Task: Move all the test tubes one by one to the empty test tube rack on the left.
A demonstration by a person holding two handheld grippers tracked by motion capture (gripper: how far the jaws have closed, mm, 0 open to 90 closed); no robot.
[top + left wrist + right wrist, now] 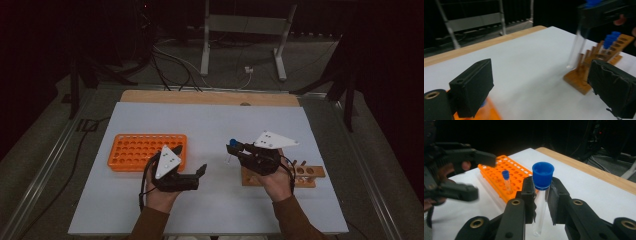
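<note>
1. Blue-capped test tube (541,202): held upright above the table's (210,125) right half, pinched just below its cap, probably for rack-to-rack transfer.
2. Right gripper (541,195): jaws clamped on the tube.
3. Left gripper (200,172): jaws apart, empty, beside the orange rack (131,149).
4. Wooden rack (307,175): near the right edge.

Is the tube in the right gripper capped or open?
Capped: a blue cap sits on the clear tube clamped in the right gripper.
</note>
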